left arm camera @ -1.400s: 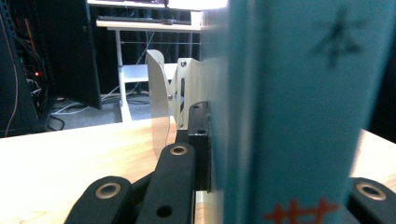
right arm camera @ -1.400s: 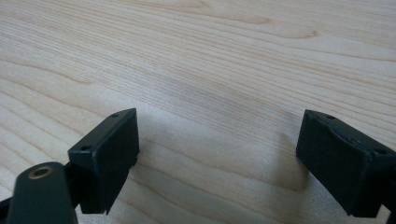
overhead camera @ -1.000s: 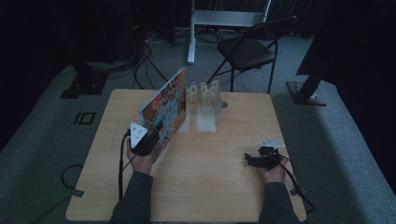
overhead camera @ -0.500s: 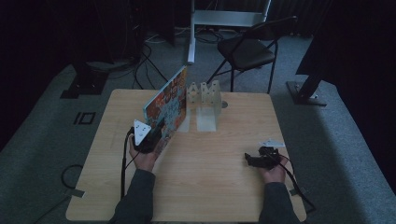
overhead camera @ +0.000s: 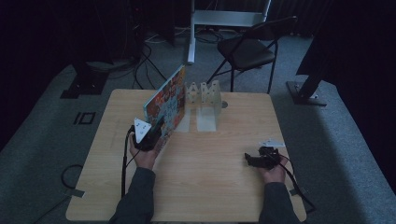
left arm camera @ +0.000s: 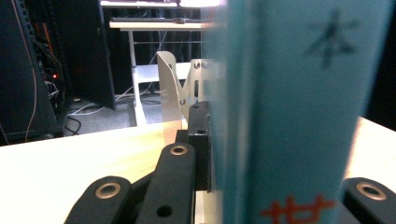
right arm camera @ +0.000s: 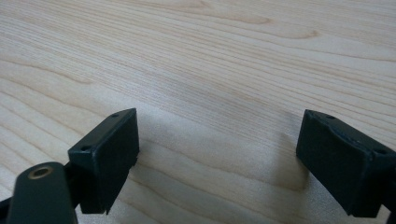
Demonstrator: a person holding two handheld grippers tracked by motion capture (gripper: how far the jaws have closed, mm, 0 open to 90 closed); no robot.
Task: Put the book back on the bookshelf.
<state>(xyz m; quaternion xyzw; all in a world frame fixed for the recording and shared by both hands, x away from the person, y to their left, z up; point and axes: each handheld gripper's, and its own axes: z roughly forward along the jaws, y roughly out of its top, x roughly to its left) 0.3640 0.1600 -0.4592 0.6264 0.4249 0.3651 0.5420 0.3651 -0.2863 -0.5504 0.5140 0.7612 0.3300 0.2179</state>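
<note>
A large book (overhead camera: pixel 169 103) with a colourful cover and a teal spine (left arm camera: pixel 289 107) stands tilted on its edge at the table's left middle. My left gripper (overhead camera: pixel 153 134) is shut on its near end, and the black jaws press both sides of the book in the left gripper view (left arm camera: pixel 280 186). Just right of the book's far end stands a pale slotted rack (overhead camera: pixel 205 95), also seen behind the spine (left arm camera: pixel 172 86). My right gripper (overhead camera: pixel 252 160) rests on the wood at the right, open, with bare tabletop between its jaws (right arm camera: pixel 217 158).
The wooden table (overhead camera: pixel 219 186) has bare wood across the near half. A small white slip (overhead camera: pixel 272 141) lies by the right gripper. Beyond the far edge stand a folding chair (overhead camera: pixel 247 49) and a metal stand (overhead camera: pixel 191 32); cables lie on the floor.
The left gripper and the book have shifted very slightly toward the far side. The right gripper has stayed where it was.
</note>
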